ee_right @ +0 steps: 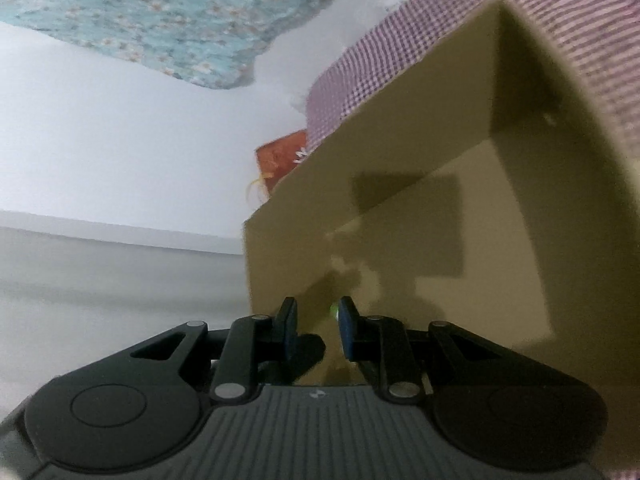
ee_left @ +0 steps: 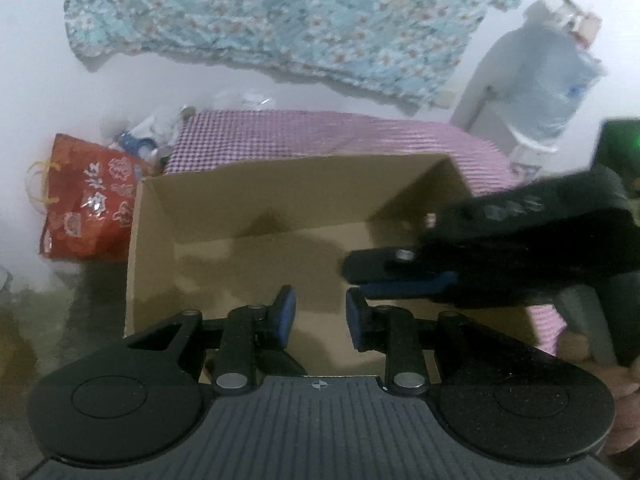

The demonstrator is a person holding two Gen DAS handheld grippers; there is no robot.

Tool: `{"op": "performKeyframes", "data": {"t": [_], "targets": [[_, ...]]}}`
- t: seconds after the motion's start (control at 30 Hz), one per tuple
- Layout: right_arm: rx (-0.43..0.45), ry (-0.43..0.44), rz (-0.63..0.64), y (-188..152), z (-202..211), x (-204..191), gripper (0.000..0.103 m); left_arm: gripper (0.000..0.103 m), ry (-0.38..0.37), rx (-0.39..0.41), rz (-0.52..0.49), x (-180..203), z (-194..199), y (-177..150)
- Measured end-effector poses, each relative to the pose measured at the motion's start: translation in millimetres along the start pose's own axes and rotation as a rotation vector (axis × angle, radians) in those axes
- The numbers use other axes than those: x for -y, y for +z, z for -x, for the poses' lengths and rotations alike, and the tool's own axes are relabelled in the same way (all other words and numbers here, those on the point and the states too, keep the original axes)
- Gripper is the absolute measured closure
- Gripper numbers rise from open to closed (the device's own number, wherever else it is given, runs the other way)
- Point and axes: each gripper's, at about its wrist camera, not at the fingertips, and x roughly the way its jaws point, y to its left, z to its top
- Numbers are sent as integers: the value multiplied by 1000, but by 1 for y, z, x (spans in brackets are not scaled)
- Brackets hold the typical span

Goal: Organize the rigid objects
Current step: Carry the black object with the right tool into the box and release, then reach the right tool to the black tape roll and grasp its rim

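Note:
An open brown cardboard box (ee_left: pixel 260 200) fills the middle of the left wrist view; its floor shows only shadows. My left gripper (ee_left: pixel 320 316) hangs over the box's near side, open by a narrow gap with nothing between its blue pads. My right gripper (ee_left: pixel 354 278) reaches in from the right above the box floor, its two fingers close together and empty. In the right wrist view the same gripper (ee_right: pixel 319 326) points into the box (ee_right: pixel 400 160), pads nearly together with nothing between them.
The box sits on a pink checked cloth (ee_left: pixel 300 132). A red gift bag (ee_left: pixel 88 200) stands left of it. At the right is a large water bottle (ee_left: pixel 548 80). A floral cloth (ee_left: pixel 280 12) hangs on the white wall. A hand (ee_left: pixel 624 392) holds the right gripper.

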Motion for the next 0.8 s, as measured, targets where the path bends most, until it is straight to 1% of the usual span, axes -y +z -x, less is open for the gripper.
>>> {"op": "performKeyframes", "data": {"t": [0.07,0.17,0.23,0.3,0.4,0.47,0.53,0.57,0.6,0.7,0.77,0.8], "targets": [[30,29,18,-16,25,2,78,72,-30,29,-9,4,18,-10],[97,85,39,-50,69,10,77,67,-80,68,-37,13,41,-29],[149,113,37,-75,94,19,77,63,-113,79,-58,19,52,-44],[207,112,21,-103,117,36,77,62,-142,78,-83,27,58,-62],[273,36,-31,-138,134,65,77,59,-193,51,-121,39,58,-93],[297,-32,-69,-162,140,86,77,58,-220,11,-138,47,47,-115],[304,-98,-92,-178,140,101,77,58,-223,-22,-161,56,33,-134],[301,-141,-104,-186,136,109,77,58,-212,-33,-168,61,25,-143],[295,-170,-110,-190,133,114,77,58,-205,-42,-176,66,17,-150],[263,-248,-109,-192,117,125,77,58,-169,-18,-222,78,-2,-165],[253,-316,-69,-186,104,126,77,59,-171,-25,-254,85,-14,-171],[250,-335,-49,-182,98,124,77,59,-167,-31,-273,89,-19,-173]]}}
